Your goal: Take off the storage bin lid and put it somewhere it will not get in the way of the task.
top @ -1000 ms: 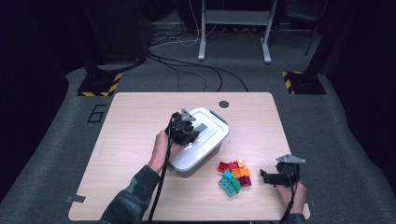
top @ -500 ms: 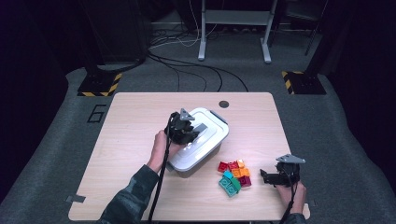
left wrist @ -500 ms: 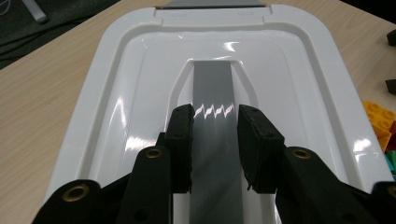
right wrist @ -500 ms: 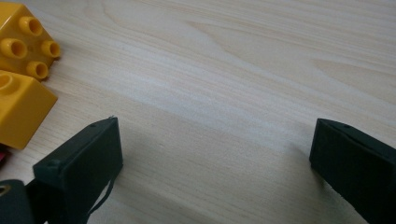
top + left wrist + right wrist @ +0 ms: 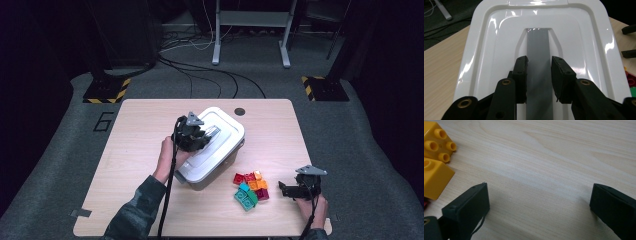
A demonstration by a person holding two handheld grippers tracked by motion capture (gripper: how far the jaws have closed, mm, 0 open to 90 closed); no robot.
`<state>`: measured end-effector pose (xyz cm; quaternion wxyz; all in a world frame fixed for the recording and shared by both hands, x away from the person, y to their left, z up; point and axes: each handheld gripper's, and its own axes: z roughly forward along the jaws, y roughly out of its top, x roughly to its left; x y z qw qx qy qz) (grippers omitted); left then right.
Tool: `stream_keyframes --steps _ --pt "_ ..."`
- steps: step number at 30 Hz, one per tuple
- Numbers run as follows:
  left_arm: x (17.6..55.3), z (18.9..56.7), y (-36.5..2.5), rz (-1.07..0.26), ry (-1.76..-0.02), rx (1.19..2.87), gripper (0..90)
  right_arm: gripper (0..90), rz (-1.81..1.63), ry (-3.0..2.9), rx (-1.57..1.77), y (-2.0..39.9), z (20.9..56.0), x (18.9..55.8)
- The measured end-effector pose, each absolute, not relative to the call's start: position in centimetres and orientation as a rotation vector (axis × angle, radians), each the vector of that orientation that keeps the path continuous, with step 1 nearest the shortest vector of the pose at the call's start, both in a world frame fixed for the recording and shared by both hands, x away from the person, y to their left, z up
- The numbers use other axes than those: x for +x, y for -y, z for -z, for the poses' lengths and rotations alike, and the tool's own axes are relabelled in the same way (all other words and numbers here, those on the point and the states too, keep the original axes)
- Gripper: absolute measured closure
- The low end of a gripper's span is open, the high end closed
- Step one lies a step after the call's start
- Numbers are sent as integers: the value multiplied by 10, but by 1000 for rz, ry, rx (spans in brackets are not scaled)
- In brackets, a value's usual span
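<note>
With its fingers (image 5: 560, 75) clenched on the grey handle (image 5: 538, 50) of the white lid (image 5: 486, 50), the left gripper (image 5: 197, 136) should lift straight up while the right gripper (image 5: 295, 190) waits released on the bench (image 5: 130, 130).

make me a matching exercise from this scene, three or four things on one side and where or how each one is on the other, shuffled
Things:
1. white plastic lidded box
2. grey flat handle on the lid
3. pile of coloured toy bricks
4. right gripper

States or places:
a. between the left gripper fingers
b. open over bare wooden table
c. lid on, mid-table
d. loose on the table between box and right gripper

Pairs: 1-c, 2-a, 3-d, 4-b
</note>
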<state>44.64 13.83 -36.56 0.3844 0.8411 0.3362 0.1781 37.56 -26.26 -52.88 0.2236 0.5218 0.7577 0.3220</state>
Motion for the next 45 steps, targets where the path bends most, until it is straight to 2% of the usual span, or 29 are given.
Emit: stream_keyframes --steps 7,20,27,29,31,45 --pt "445 363 -140 -461 -852 2136 667 16 -889 -2091 1440 263 529 376" --pt "452 384 -139 -408 -889 2173 665 15 -889 -2091 1440 263 529 376" --pt "449 385 -141 -400 -922 2174 578 15 -889 -2091 1440 263 529 376" --pt "447 386 -143 -398 -921 2171 595 15 -889 -2091 1440 263 529 376" --pt "444 387 -144 -395 -898 2170 659 15 -889 -2091 1440 263 529 376" --pt "443 376 -148 -405 -884 2152 667 15 -889 -2091 1440 263 529 376"
